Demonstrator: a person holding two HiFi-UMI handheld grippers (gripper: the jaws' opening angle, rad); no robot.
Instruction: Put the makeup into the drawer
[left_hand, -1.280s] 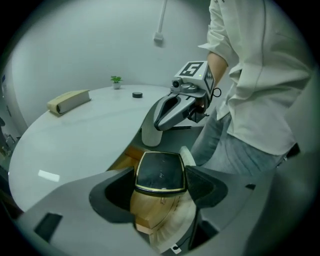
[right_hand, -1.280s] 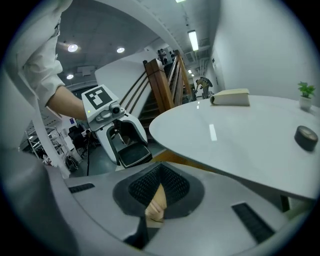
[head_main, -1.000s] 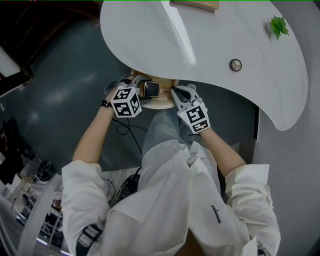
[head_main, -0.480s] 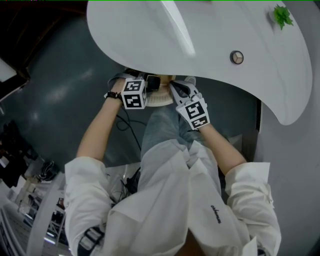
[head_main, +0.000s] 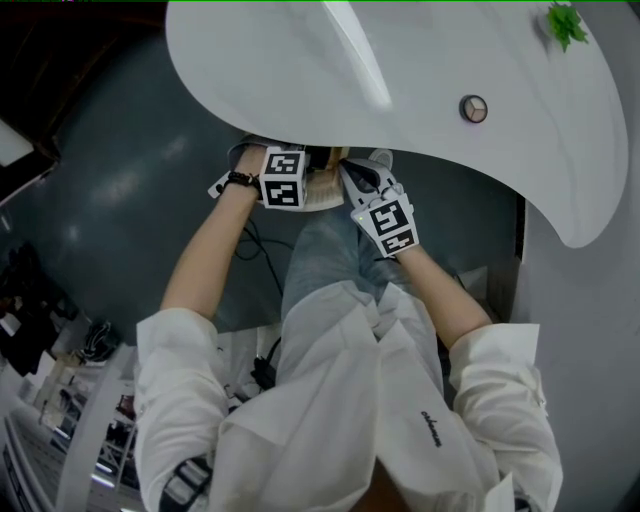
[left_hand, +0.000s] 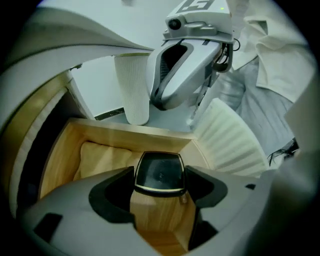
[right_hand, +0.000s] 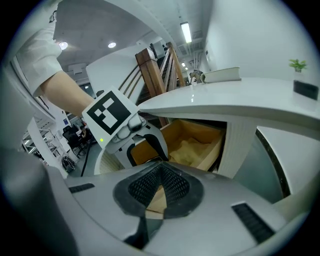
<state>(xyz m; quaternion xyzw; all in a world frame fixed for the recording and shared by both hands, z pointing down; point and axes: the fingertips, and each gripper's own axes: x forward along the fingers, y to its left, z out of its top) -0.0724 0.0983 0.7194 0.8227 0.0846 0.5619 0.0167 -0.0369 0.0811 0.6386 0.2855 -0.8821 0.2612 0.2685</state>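
Note:
A black square makeup compact (left_hand: 160, 172) with a gold rim sits between the jaws of my left gripper (left_hand: 160, 176), which is shut on it. It hangs over the open wooden drawer (left_hand: 60, 160), above a pale yellow cloth (left_hand: 100, 155) lying inside. In the head view the left gripper (head_main: 308, 165) points steeply down at the table's edge, and the compact is mostly hidden under it. My right gripper (head_main: 352, 182) is just right of the drawer, by its white ribbed front (left_hand: 230, 140). Its mesh pads (right_hand: 172, 185) meet, with nothing seen held.
The white table (head_main: 400, 60) overhangs the drawer (right_hand: 200, 135); on it are a small round item (head_main: 473, 108) and a green plant (head_main: 565, 22). A white ribbed column (left_hand: 132, 90) stands behind the drawer. The person's jeans-clad legs (head_main: 320, 250) are below.
My left gripper has sunk toward the drawer with the compact, sliding toward the table edge and rolling its cube. The right gripper has barely shifted.

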